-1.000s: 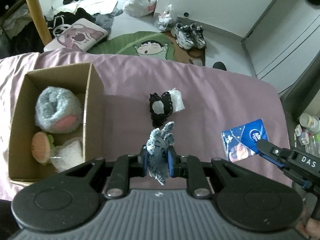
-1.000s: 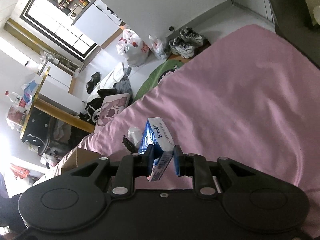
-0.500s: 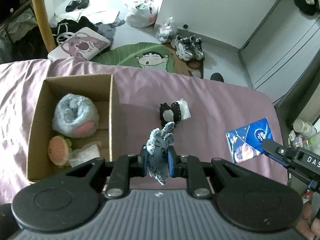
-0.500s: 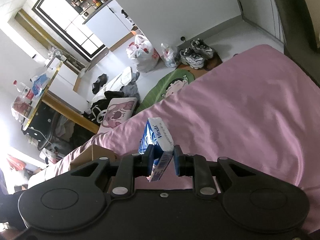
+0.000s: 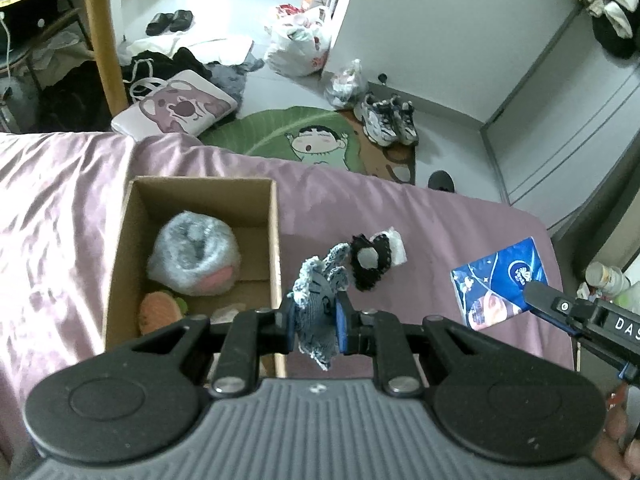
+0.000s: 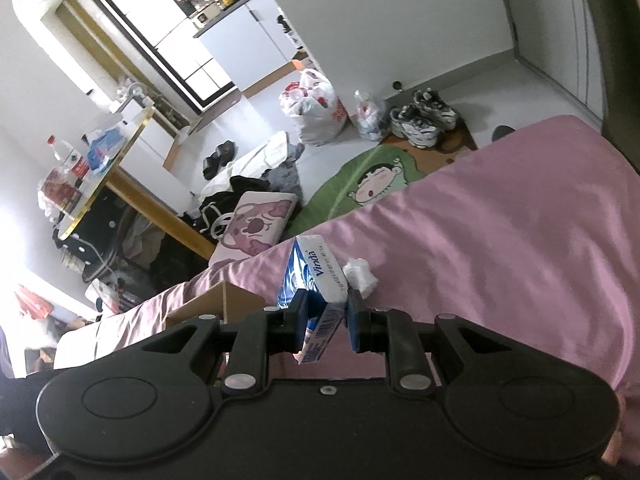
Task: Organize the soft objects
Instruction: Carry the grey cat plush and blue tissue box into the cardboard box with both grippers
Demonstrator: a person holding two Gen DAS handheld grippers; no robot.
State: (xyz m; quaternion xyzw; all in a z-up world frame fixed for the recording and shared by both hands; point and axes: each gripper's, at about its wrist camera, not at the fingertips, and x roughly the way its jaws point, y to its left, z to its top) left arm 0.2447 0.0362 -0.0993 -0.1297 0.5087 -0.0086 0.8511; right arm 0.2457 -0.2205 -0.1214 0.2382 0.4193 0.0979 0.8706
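Left gripper clamped on grey knit piece, lifted above bed. Cardboard box lies just left of it, long axis near-to-far. Right gripper clamped on tissue pack, farther right; left gripper nearer box.

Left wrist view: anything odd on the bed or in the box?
One straggler: the black-and-white soft item lies loose on the pink sheet, right of the cardboard box. Nothing spilled or damaged.
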